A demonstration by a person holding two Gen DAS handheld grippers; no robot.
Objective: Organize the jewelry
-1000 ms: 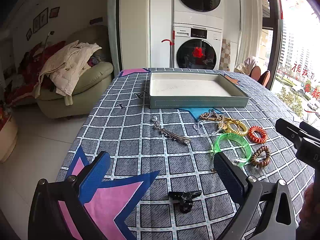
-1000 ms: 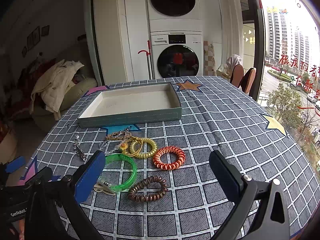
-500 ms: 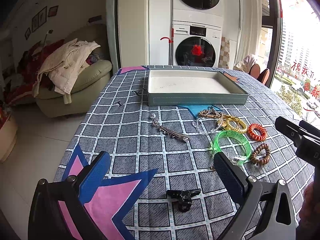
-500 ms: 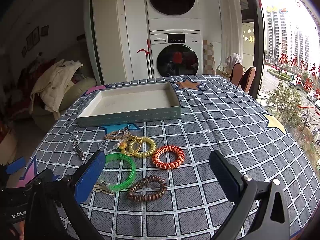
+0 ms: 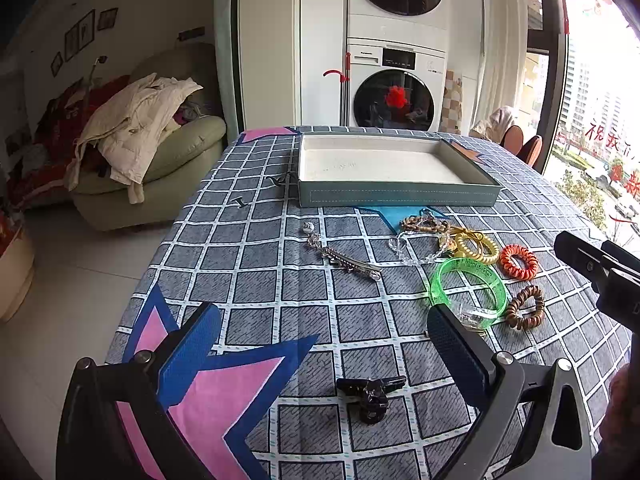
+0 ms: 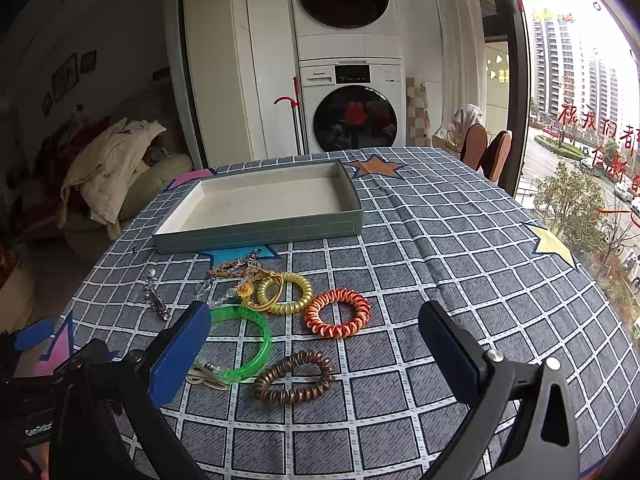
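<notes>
A teal tray (image 5: 396,197) (image 6: 260,233) with a white inside sits empty at the far middle of the table. In front of it lie a green bangle (image 5: 466,282) (image 6: 256,334), a yellow coil tie (image 5: 478,248) (image 6: 286,292), an orange coil tie (image 5: 519,262) (image 6: 338,314), a brown coil tie (image 5: 525,307) (image 6: 294,378), a silver hair clip (image 5: 346,258) (image 6: 156,300), a beaded bracelet (image 5: 424,224) and a black claw clip (image 5: 370,394). My left gripper (image 5: 324,338) is open above the claw clip. My right gripper (image 6: 316,340) is open above the coil ties.
The table wears a grey checked cloth with stars (image 5: 248,264). A small beige clip (image 6: 206,376) lies by the green bangle. A sofa with clothes (image 5: 132,148) stands left of the table. Stacked washing machines (image 6: 352,80) stand behind. Chairs (image 6: 486,152) and a window are at the right.
Both views have shifted only slightly; the left gripper has drifted a little back. Both grippers stay open and nothing on the table has moved.
</notes>
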